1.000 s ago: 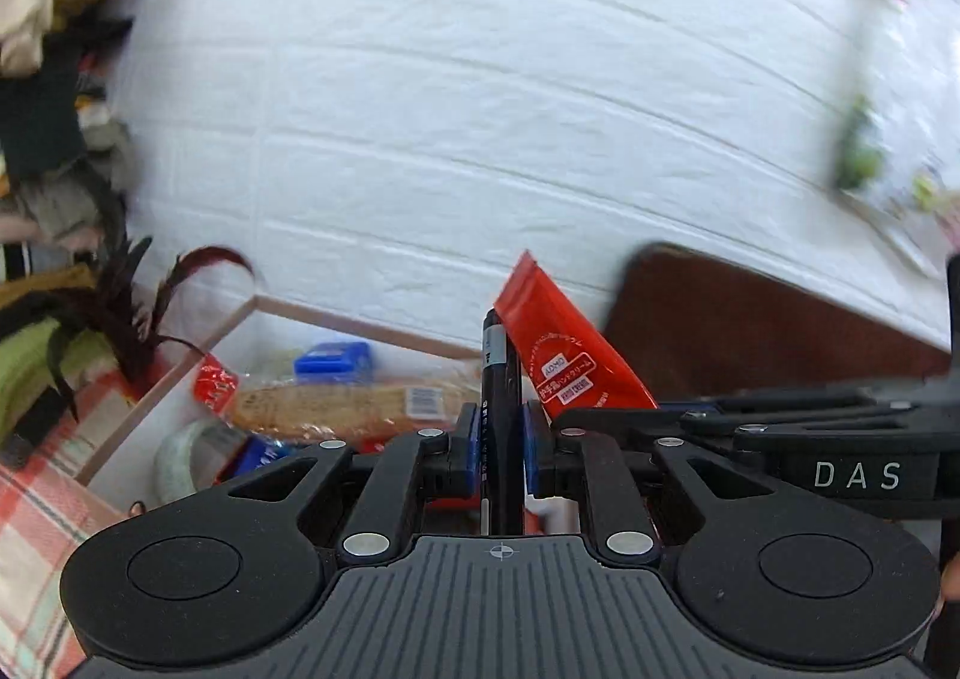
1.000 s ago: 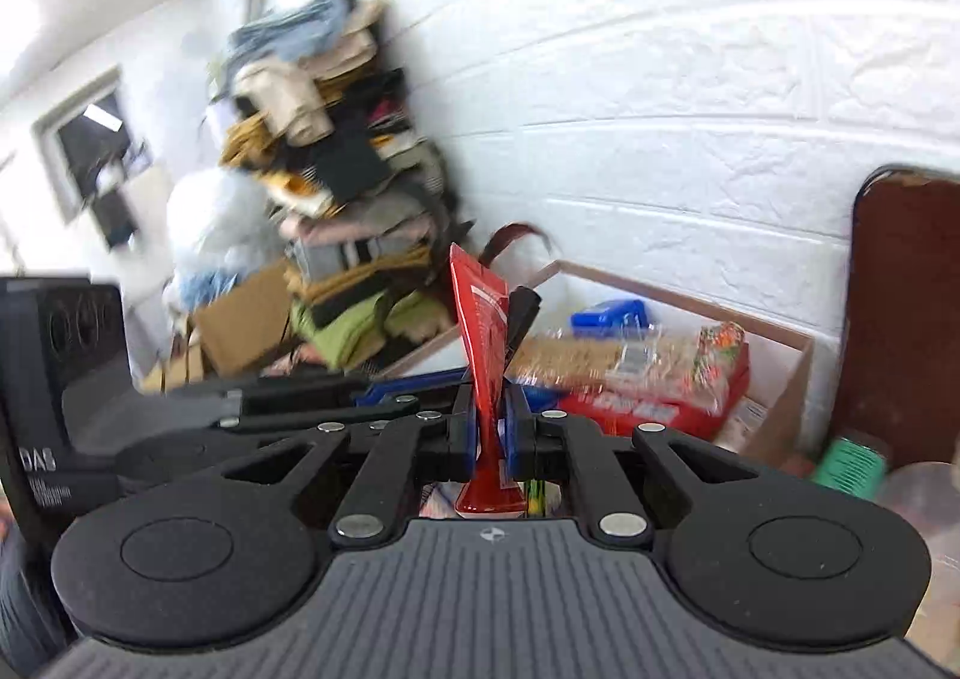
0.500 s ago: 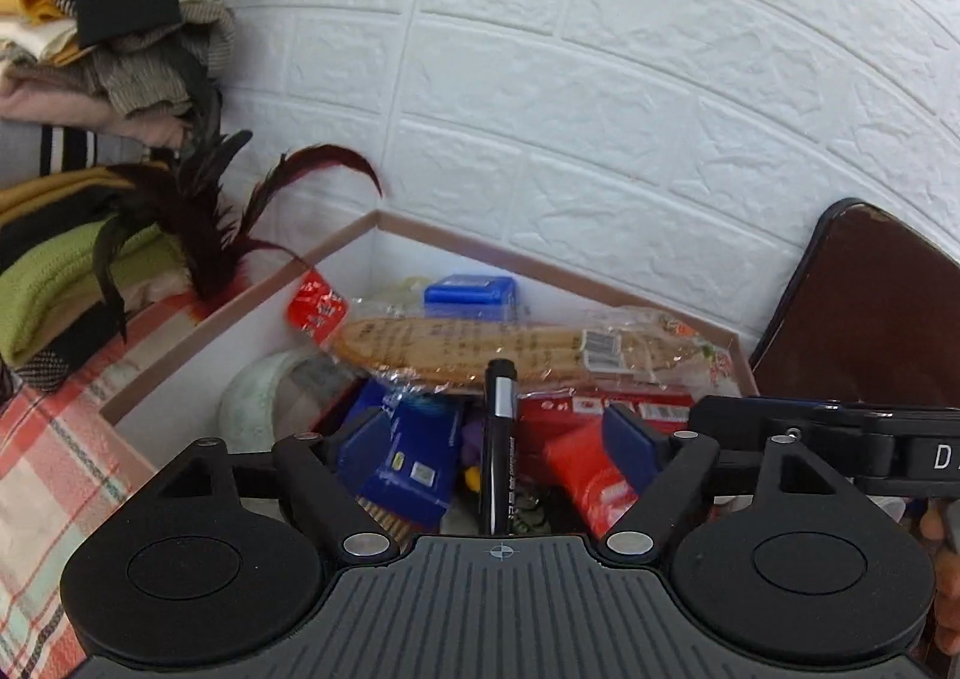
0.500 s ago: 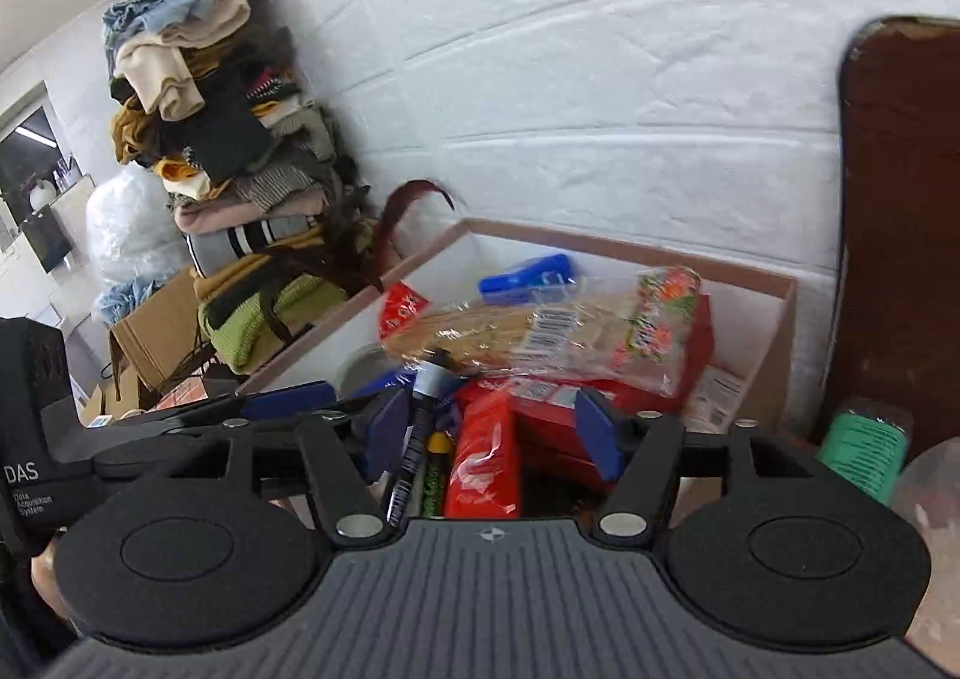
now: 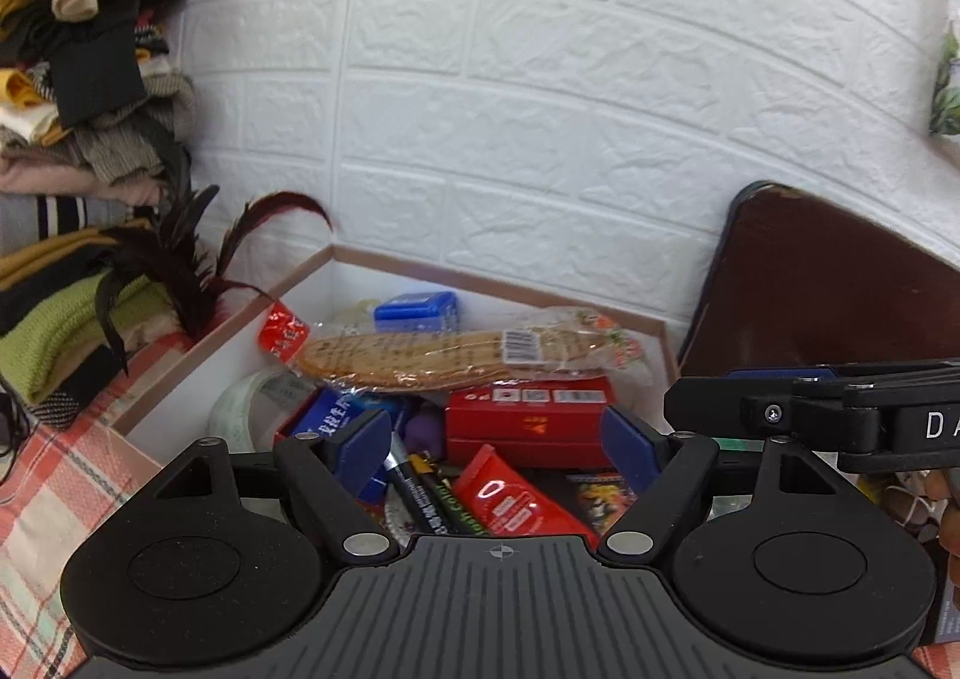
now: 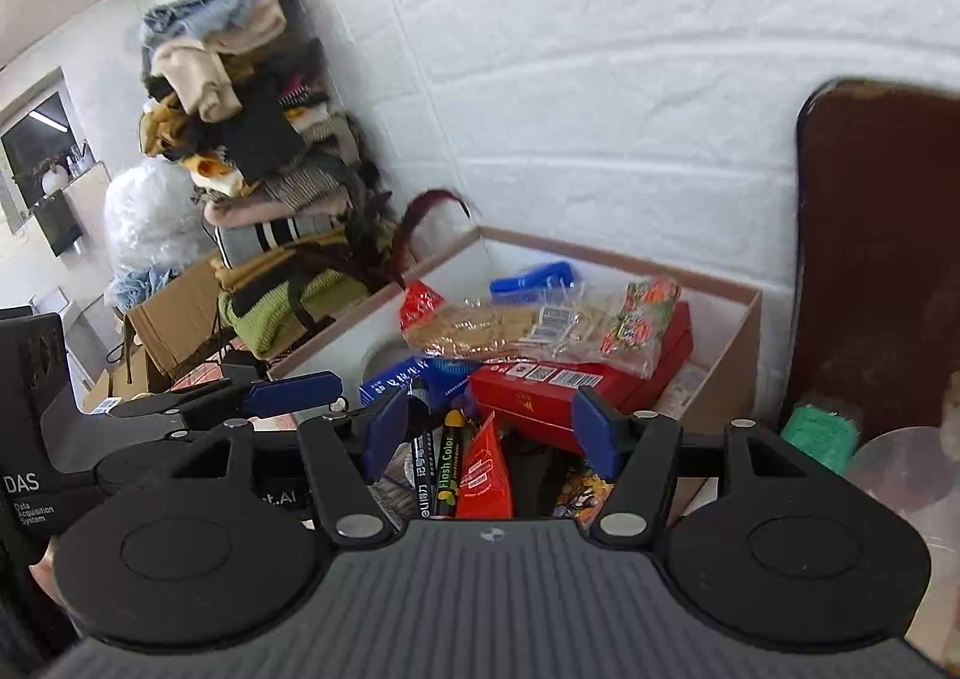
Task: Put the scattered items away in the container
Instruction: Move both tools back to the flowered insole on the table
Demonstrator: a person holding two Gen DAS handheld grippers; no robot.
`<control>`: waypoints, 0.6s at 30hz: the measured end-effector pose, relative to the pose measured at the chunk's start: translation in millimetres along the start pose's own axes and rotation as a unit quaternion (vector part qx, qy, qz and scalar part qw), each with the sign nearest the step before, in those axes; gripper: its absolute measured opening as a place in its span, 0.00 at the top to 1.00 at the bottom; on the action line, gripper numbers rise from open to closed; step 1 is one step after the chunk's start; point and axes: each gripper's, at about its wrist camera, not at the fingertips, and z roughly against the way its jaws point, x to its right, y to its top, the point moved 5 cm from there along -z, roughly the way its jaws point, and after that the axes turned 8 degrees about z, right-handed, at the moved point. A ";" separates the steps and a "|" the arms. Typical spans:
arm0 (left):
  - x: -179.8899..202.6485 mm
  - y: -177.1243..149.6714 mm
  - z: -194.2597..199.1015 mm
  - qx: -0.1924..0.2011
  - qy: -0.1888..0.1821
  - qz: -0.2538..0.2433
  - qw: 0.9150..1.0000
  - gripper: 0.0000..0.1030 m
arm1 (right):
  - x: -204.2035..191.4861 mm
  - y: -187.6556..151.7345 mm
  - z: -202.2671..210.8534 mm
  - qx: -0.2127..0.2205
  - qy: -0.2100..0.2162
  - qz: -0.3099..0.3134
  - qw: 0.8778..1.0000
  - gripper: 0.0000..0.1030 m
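Note:
The container is a white box with a brown rim [image 5: 498, 283] [image 6: 744, 319] against the brick wall. It holds a long cracker pack [image 5: 444, 358] [image 6: 528, 322], a red carton [image 5: 528, 421] [image 6: 576, 385], blue boxes, a black marker [image 5: 405, 478] [image 6: 423, 469] and a red sachet [image 5: 516, 502] [image 6: 483, 469]. My left gripper [image 5: 498, 448] is open and empty above the box's near side. My right gripper [image 6: 489, 430] is open and empty beside it, over the same spot.
A pile of folded clothes [image 5: 78, 150] [image 6: 258, 187] and dark red feathers [image 5: 198, 265] stand left of the box. A dark brown board [image 5: 840, 289] [image 6: 882, 247] leans on the wall at right. A green item [image 6: 822, 433] lies by it. Plaid cloth [image 5: 54, 499] covers the table.
Both grippers were shut, left on the black marker and right on the red sachet. Both opened over the box, and the marker and sachet now lie inside it.

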 end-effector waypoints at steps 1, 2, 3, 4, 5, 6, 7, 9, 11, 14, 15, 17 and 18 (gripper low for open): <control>4.1 -0.8 3.8 0.000 -0.004 -0.002 1.000 0.16 | -1.0 0.7 5.8 0.003 0.000 0.001 1.000 0.36; 8.3 -1.7 7.5 0.000 -0.008 -0.004 1.000 0.16 | -2.0 1.3 11.7 0.007 0.000 0.002 1.000 0.36; 13.0 -2.9 11.4 -0.001 -0.012 -0.008 1.000 0.15 | -3.1 2.0 17.5 0.010 0.000 0.004 1.000 0.35; 20.4 -5.8 15.9 -0.002 -0.020 -0.016 1.000 0.15 | -4.1 2.7 23.4 0.014 0.000 0.005 1.000 0.32; 27.8 -8.8 20.4 -0.003 -0.028 -0.024 0.999 0.15 | -5.1 3.3 29.2 0.017 0.000 0.006 1.000 0.28; 35.5 -11.9 25.2 -0.004 -0.036 -0.033 0.999 0.14 | -8.4 1.2 35.2 0.017 0.004 0.011 1.000 0.28; 44.4 -16.1 31.5 -0.001 -0.041 -0.045 0.998 0.13 | -11.8 -1.2 41.2 0.018 0.007 0.017 1.000 0.28; 63.4 -27.1 44.4 0.005 -0.057 -0.068 0.996 0.11 | -22.2 -8.2 53.9 0.022 -0.002 0.053 0.998 0.28; 81.0 -39.5 56.0 0.009 -0.067 -0.092 0.993 0.09 | -29.5 -16.3 67.6 0.027 -0.011 0.083 0.996 0.26; 101.2 -59.6 70.0 0.010 -0.076 -0.124 0.989 0.08 | -31.8 -30.9 90.7 0.033 -0.022 0.111 0.993 0.25; 103.4 -67.1 71.5 0.006 -0.079 -0.127 0.989 0.08 | -30.2 -36.3 98.9 0.035 -0.027 0.117 0.992 0.25; 107.7 -82.3 74.4 -0.002 -0.084 -0.132 0.988 0.07 | -18.0 -62.2 111.7 0.033 -0.039 0.093 0.994 0.23; 109.9 -89.9 75.9 -0.006 -0.086 -0.135 0.987 0.07 | -11.7 -75.5 118.0 0.032 -0.046 0.081 0.995 0.21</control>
